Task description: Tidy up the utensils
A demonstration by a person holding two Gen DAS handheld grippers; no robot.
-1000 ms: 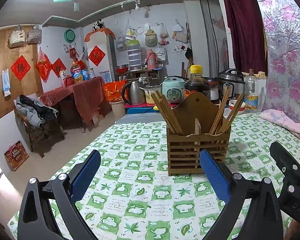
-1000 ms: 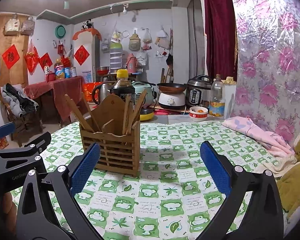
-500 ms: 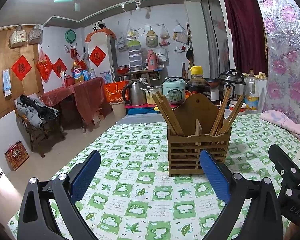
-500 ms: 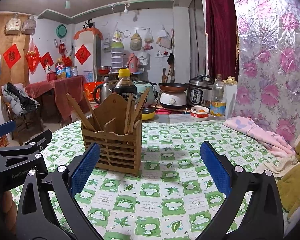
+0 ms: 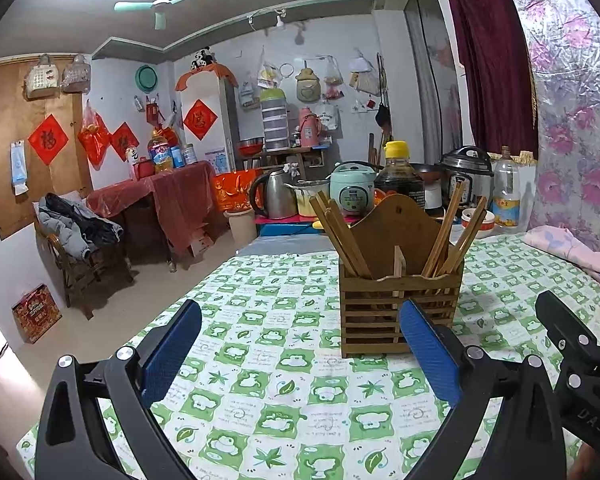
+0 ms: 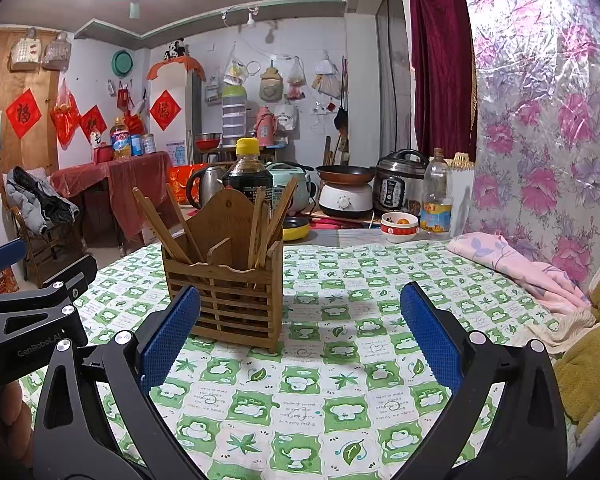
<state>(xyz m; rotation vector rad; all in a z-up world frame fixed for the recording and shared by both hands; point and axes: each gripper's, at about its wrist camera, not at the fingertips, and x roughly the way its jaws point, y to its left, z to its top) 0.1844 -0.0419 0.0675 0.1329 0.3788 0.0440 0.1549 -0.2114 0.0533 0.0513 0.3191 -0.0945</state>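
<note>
A slatted wooden utensil holder [image 5: 398,304] [image 6: 230,300] stands upright on the green-and-white checked tablecloth [image 5: 284,364]. Wooden chopsticks [image 5: 342,236] [image 6: 268,224] lean out of its two compartments, some to the left, some to the right. My left gripper [image 5: 300,354] is open with nothing between its blue pads; the holder sits just beyond its right pad. My right gripper [image 6: 300,334] is open and empty too, the holder lying behind its left pad. Each gripper's black frame shows at the other view's edge.
Beyond the table's far edge stand a dark sauce bottle [image 6: 247,172], a kettle [image 5: 274,194], rice cookers [image 6: 400,184], a pan and a small bowl [image 6: 399,226]. A pink cloth [image 6: 512,260] and yellow-green towel [image 6: 588,364] lie at the table's right. A chair with coats [image 5: 76,240] stands left.
Both grippers have crept slightly toward the holder, which looks a little larger and lower in both views. Both stay open and empty.
</note>
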